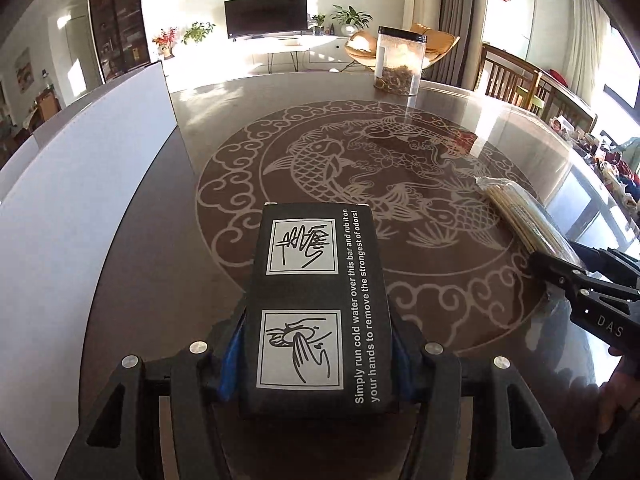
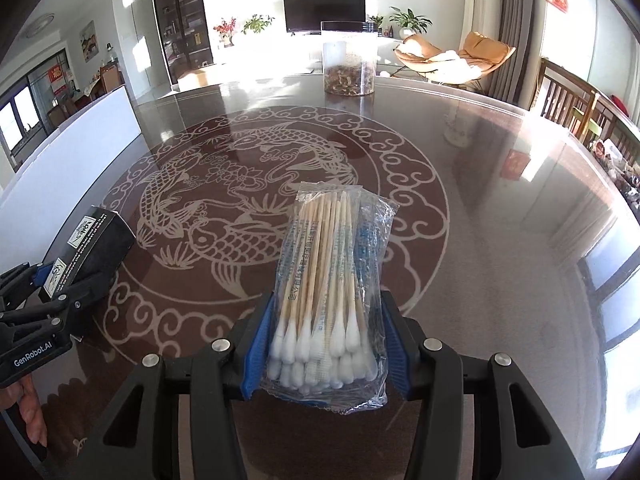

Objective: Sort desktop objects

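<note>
The round dark table (image 2: 500, 240), glass-topped and printed with a pale fish-and-cloud medallion, runs out of both views at its near edge, and glare from the windows washes out its far rim. A white board (image 1: 80, 208) stands along the table's left side, its ends cut off by the fisheye border. At the far edge stands a clear canister (image 2: 349, 58) with a dark lid; the brownish contents at its bottom are too small to identify. The left gripper (image 1: 316, 356) pinches a black box (image 1: 318, 304) between its blue pads, one pad on each long side; the box juts forward over the medallion, its underside hidden, and white print on top tells of rubbing a bar under cold water. The right gripper (image 2: 324, 344) clamps a clear plastic bag of cotton swabs (image 2: 330, 280) by the cotton-tipped end, the wooden sticks pointing away over the table; the blue lettering on the bag is unreadable. Whether either item touches the tabletop cannot be told. Fingers (image 2: 28, 404) of the person's left hand show only at the frame's edge.
</note>
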The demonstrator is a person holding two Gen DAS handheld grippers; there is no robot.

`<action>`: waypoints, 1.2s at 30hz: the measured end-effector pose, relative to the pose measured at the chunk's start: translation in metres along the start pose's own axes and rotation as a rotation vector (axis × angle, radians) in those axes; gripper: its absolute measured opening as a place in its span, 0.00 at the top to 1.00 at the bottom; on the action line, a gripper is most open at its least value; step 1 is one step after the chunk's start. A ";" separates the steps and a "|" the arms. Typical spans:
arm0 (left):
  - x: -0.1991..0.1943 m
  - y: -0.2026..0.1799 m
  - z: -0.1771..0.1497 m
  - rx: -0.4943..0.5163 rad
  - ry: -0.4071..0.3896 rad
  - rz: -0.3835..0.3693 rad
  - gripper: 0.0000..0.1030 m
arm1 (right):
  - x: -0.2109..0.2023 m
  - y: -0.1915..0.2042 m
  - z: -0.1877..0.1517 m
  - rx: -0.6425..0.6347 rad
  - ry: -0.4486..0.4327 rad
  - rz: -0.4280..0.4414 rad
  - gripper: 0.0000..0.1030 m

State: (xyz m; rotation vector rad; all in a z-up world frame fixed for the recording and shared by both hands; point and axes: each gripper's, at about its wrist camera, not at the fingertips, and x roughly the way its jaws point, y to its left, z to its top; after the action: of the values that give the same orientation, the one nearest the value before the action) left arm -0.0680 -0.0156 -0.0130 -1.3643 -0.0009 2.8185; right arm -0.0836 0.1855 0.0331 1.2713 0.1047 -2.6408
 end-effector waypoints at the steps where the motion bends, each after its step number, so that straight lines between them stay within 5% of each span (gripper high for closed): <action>1: -0.002 0.000 -0.002 -0.001 0.000 0.001 0.43 | -0.008 0.004 -0.009 -0.005 0.001 -0.003 0.51; 4: -0.001 -0.001 -0.003 -0.008 0.012 0.040 0.28 | -0.022 0.007 -0.027 0.006 0.002 -0.027 0.46; 5: 0.004 0.002 0.001 -0.024 0.023 0.060 0.10 | -0.024 0.005 -0.029 0.019 0.007 -0.042 0.33; 7: 0.010 0.008 -0.001 -0.056 0.042 0.037 0.00 | -0.022 0.000 -0.030 0.045 0.021 -0.049 0.17; 17: 0.015 0.002 -0.006 -0.041 0.049 0.042 0.00 | -0.017 0.000 -0.031 0.037 0.054 -0.067 0.00; 36: 0.015 0.003 -0.007 -0.041 0.049 0.042 0.00 | -0.017 0.000 -0.031 0.035 0.055 -0.066 0.00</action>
State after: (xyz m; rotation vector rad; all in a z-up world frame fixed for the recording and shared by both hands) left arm -0.0723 -0.0180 -0.0290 -1.4581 -0.0301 2.8332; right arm -0.0492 0.1927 0.0267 1.3749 0.1110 -2.6746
